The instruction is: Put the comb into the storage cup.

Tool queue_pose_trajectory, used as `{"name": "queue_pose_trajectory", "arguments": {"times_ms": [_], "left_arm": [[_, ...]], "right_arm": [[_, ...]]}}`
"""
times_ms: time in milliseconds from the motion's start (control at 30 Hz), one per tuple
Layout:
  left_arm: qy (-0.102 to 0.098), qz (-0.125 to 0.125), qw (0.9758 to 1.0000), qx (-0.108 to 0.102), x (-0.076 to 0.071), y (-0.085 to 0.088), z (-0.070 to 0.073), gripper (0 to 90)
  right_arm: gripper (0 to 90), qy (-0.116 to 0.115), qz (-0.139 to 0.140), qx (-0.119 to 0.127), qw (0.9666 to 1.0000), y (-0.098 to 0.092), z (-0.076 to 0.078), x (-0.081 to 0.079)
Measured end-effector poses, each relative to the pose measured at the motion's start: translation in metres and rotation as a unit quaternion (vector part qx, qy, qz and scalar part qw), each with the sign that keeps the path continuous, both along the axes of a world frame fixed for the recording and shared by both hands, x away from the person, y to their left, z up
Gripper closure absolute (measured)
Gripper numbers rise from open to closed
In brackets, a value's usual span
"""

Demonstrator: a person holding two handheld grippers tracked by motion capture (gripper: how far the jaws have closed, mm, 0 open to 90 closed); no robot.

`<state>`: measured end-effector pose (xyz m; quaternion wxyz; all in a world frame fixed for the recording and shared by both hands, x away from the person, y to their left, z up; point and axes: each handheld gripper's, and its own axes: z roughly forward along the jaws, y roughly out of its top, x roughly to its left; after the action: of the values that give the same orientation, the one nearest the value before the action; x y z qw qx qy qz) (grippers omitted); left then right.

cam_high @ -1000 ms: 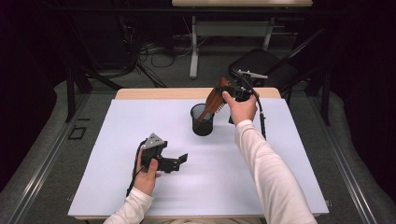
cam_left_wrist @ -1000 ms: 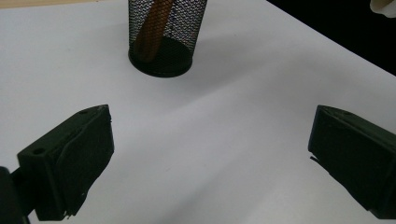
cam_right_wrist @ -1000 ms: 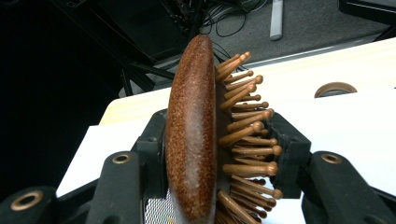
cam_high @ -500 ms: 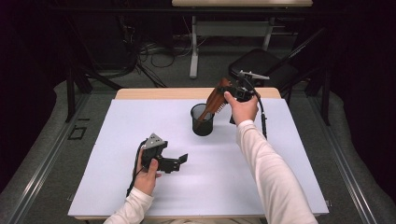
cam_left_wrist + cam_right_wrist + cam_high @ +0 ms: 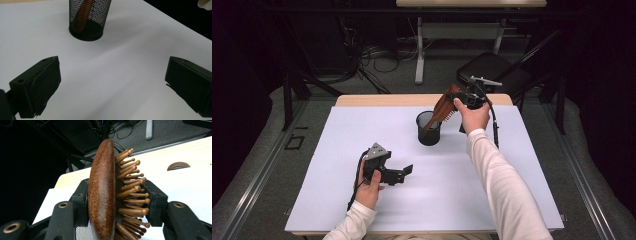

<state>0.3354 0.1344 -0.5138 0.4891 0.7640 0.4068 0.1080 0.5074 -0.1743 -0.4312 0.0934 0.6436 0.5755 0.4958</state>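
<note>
A brown wooden hairbrush (image 5: pixel 443 107) leans tilted in a black mesh cup (image 5: pixel 428 131) at the back middle of the white table cover (image 5: pixel 327 195), its handle down in the cup. My right gripper (image 5: pixel 452 99) is shut on the brush head (image 5: pixel 102 192), one pad on the smooth back and the other against the wooden pins. In the right gripper view the right gripper (image 5: pixel 117 197) hides the lower part of the brush. My left gripper (image 5: pixel 405 173) lies low over the cover at front left, open with nothing between its jaws. From the left gripper (image 5: pixel 112 82) the cup (image 5: pixel 87 20) stands ahead with the handle inside.
The wooden table edge (image 5: pixel 382 100) shows behind the white cover. Beyond it are a dark chair (image 5: pixel 492 67), a desk leg (image 5: pixel 419 55) and floor cables (image 5: pixel 377 52). A metal rail (image 5: pixel 257 170) runs along the left side.
</note>
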Motion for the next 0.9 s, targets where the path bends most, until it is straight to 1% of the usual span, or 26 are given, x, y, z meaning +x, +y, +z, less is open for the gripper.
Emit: {"name": "queue_pose_trajectory", "arguments": {"times_ms": [400, 567, 700, 800, 900], "left_arm": [[0.0, -0.001, 1.0, 0.0, -0.0002, 0.0, 0.0002, 0.3], [0.001, -0.001, 1.0, -0.001, 0.0001, 0.0006, 0.0003, 0.3], [0.003, 0.0, 1.0, -0.003, 0.0007, 0.0017, 0.0001, 0.3], [0.001, 0.0, 1.0, -0.001, 0.0006, 0.0011, 0.0, 0.3], [0.002, -0.001, 1.0, 0.001, 0.0011, 0.0006, -0.0004, 0.3]], "right_arm": [[46.3, -0.006, 0.003, -0.011, 0.9999, 0.0005, 0.0003, -0.0001], [45.5, -0.01, 0.002, -0.021, 0.9997, 0.0021, 0.0013, -0.0008], [44.8, -0.007, 0.005, -0.026, 0.9996, 0.0003, 0.0026, -0.0015], [43.3, -0.011, 0.005, -0.035, 0.9993, -0.0009, 0.0025, -0.0017], [40.7, -0.02, 0.007, -0.038, 0.9991, -0.0014, 0.003, -0.002]]}}
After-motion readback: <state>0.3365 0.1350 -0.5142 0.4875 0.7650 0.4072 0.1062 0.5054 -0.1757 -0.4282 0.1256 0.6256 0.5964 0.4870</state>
